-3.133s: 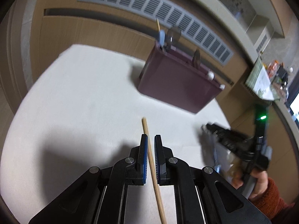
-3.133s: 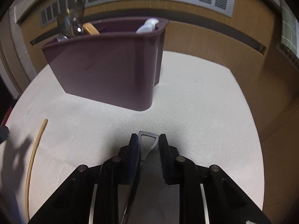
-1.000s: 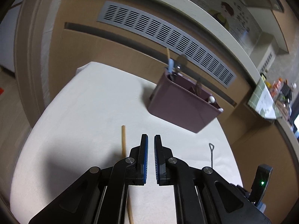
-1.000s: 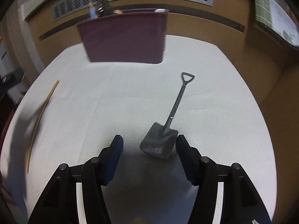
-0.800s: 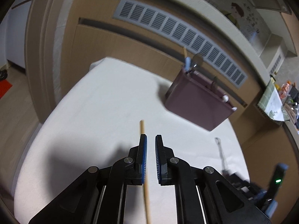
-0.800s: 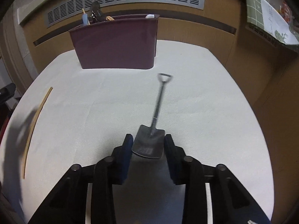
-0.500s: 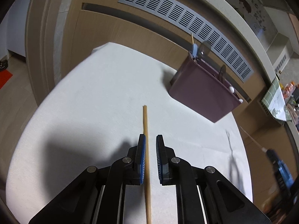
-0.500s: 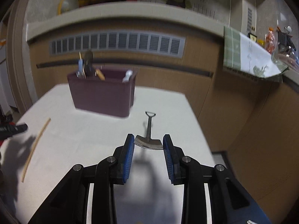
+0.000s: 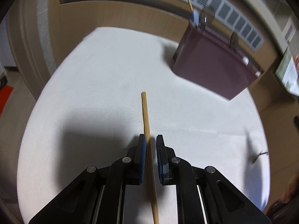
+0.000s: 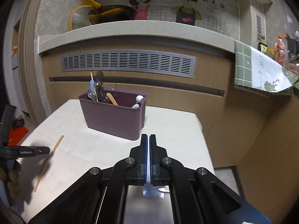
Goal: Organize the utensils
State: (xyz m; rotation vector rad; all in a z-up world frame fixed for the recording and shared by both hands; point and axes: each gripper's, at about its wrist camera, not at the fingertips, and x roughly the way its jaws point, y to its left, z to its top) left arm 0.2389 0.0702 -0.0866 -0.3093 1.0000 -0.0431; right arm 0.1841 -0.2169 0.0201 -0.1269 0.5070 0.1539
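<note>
A wooden chopstick point(image 9: 146, 123) lies on the white table point(image 9: 104, 78) and runs between the narrowly open fingers of my left gripper point(image 9: 151, 140), which straddles it low over the cloth. The chopstick also shows in the right wrist view point(image 10: 49, 157), with the left gripper's fingertips point(image 10: 40, 151) over it. My right gripper point(image 10: 148, 140) is lifted above the table with its jaws pressed together; a shiny metal blade point(image 10: 153, 189) of the small shovel-shaped utensil shows between them near the base. The purple utensil bin point(image 10: 114, 116) stands at the table's back and holds spoons and other utensils; it also shows in the left wrist view point(image 9: 213, 65).
A wooden counter front with a grey vent grille point(image 10: 129, 63) rises right behind the table. The table's right edge point(image 10: 202, 130) drops to the floor. A green checked cloth point(image 10: 259, 71) hangs off a counter at the right.
My right gripper closed on the shovel utensil and lifted it off the table. My left gripper lowered and now straddles the chopstick more closely.
</note>
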